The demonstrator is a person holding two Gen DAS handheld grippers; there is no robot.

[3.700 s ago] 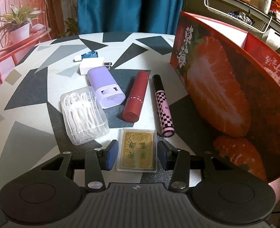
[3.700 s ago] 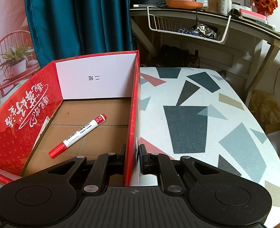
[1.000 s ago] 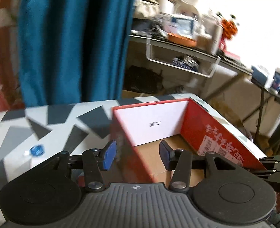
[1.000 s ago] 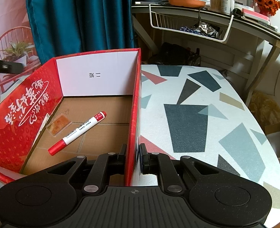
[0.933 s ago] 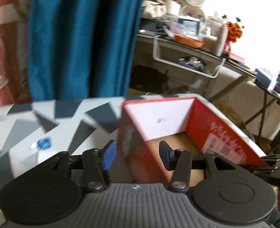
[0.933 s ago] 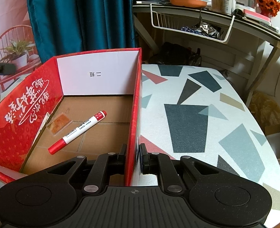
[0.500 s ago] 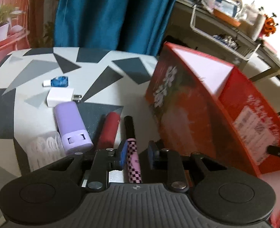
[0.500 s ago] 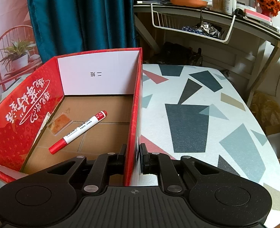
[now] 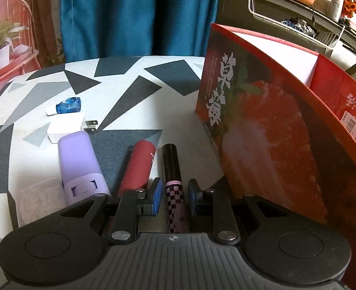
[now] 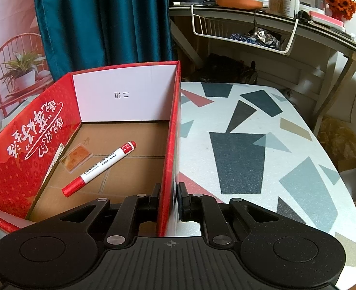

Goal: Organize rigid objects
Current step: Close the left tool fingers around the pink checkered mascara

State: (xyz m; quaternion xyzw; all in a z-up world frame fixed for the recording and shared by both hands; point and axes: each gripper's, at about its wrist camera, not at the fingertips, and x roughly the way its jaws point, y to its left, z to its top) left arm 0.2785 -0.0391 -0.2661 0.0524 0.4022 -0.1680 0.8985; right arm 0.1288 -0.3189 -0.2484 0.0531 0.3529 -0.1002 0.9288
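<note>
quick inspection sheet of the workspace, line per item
surface: table with grey and dark shapes.
job's things: red box holds a red marker and a small clear case; checked pink tube, red tube, purple case, white plug and blue bottle lie on the table.
clutter: nothing seen.
grippers: left gripper has its jaws around the checked pink tube with small gaps, just been closing; right gripper is shut on the box wall.
cables: nothing seen.
surroundings: teal curtain, wire basket.
</note>
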